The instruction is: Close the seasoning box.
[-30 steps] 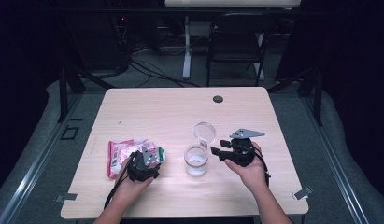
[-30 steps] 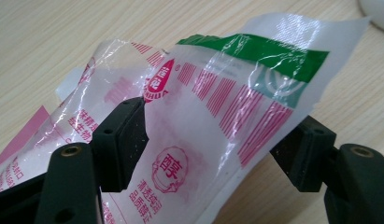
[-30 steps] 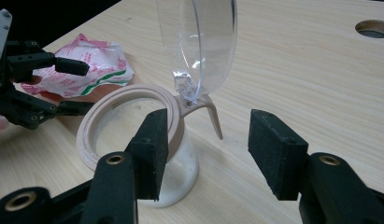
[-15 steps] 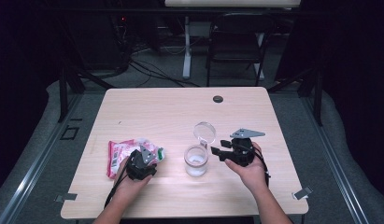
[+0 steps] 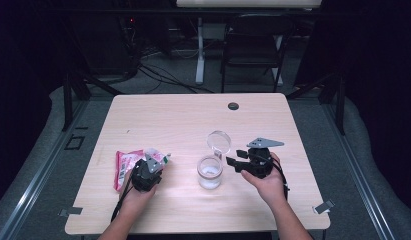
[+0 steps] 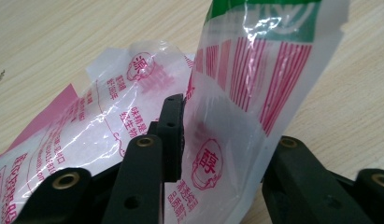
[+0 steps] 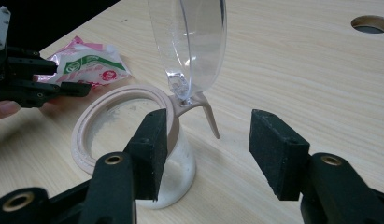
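- Since a second ago, left gripper [image 5: 152,167] has shifted a little right along the table [image 5: 183,120].
- Its jaws clench the pink-and-green packet [image 6: 236,93], lying left of the jar.
- Jar [image 5: 210,171] mid-table, clear lid [image 5: 219,142] flipped up.
- Right gripper [image 7: 206,140] released, jaws straddling the jar's hinge.

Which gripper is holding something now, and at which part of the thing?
The left gripper pinches the pink-and-white plastic packet at its lower edge. The right gripper is open beside the clear jar, holding nothing.
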A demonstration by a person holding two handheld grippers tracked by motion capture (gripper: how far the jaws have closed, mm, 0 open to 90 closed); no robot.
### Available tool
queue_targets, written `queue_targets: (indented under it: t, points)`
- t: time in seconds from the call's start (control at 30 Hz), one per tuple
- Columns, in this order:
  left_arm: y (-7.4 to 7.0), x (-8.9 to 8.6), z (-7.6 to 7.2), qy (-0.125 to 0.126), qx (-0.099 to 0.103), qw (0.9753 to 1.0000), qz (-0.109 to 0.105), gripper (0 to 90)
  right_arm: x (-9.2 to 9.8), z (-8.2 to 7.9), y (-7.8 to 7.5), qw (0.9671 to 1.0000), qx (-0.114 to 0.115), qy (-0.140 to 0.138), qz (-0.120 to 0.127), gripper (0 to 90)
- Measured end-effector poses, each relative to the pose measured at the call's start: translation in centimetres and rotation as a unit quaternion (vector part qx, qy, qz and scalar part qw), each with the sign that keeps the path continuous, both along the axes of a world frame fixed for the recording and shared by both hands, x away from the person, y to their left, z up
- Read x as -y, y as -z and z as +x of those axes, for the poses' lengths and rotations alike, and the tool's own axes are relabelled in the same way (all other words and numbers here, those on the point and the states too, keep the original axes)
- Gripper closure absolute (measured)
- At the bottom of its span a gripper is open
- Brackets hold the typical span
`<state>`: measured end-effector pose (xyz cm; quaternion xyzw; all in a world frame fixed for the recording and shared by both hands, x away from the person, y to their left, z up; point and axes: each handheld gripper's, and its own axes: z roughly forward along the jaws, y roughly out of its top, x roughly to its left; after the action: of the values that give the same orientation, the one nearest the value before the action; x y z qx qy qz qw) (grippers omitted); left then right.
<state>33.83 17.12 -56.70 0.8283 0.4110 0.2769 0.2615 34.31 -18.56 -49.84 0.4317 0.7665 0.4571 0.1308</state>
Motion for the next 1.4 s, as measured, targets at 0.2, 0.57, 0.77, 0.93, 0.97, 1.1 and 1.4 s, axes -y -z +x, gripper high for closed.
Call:
queue_targets:
  t: [0.2,0.57,0.77,0.93,0.97,1.1,1.4]
  points:
    - [-0.4,-0.6,0.0,-0.008,0.009,0.9998,-0.015,76.1,0.0,0.0,0.1,1.0000,-0.002,0.001,0.002,46.9]
    - [-1.2,-1.7,0.1,-0.023,0.003,0.9985,-0.050,84.8,0.1,0.1,0.1,1.0000,-0.004,0.002,0.000,46.5]
    - [-1.8,-2.4,0.1,-0.029,0.000,0.9970,-0.071,88.9,0.1,0.1,0.1,1.0000,-0.005,0.001,-0.003,46.4]
    - [-2.4,-3.2,0.1,-0.037,-0.003,0.9947,-0.096,89.5,0.1,0.1,0.1,1.0000,-0.005,0.002,-0.001,46.3]
    - [-2.5,-3.4,0.1,-0.037,-0.005,0.9943,-0.100,89.5,0.1,0.1,0.1,1.0000,-0.005,0.003,-0.001,46.2]
    - [-3.0,-4.0,0.0,-0.042,-0.012,0.9920,-0.118,89.7,0.1,0.1,0.1,1.0000,-0.005,0.003,-0.001,46.2]
    - [-3.8,-4.9,-0.4,-0.045,-0.009,0.9908,-0.128,89.8,0.1,0.1,0.1,1.0000,-0.005,0.003,-0.001,46.1]
